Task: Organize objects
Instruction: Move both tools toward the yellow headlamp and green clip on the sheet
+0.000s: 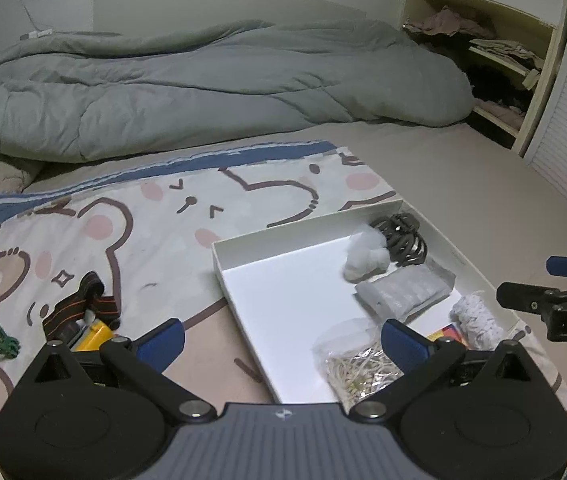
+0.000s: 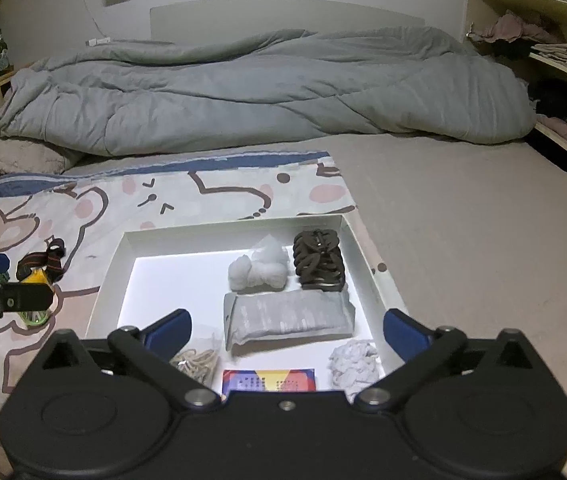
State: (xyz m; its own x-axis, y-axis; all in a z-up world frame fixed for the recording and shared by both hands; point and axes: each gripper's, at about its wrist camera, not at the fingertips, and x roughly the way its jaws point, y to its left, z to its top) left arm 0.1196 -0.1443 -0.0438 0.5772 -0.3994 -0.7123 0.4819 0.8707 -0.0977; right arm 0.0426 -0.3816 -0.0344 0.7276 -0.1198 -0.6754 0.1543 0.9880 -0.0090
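Below right tool (image 2: 286, 330) — box (image 2: 239, 228), tool gaping.

My left gripper (image 1: 281, 338) was matte black with blue rubber finger pads (image 1: 165, 342), silver pivot screws, a ribbed grey housing bearing a small white logo, my right gripper (image 2: 287, 330) looked the same but all black, white letters "DA" on its side
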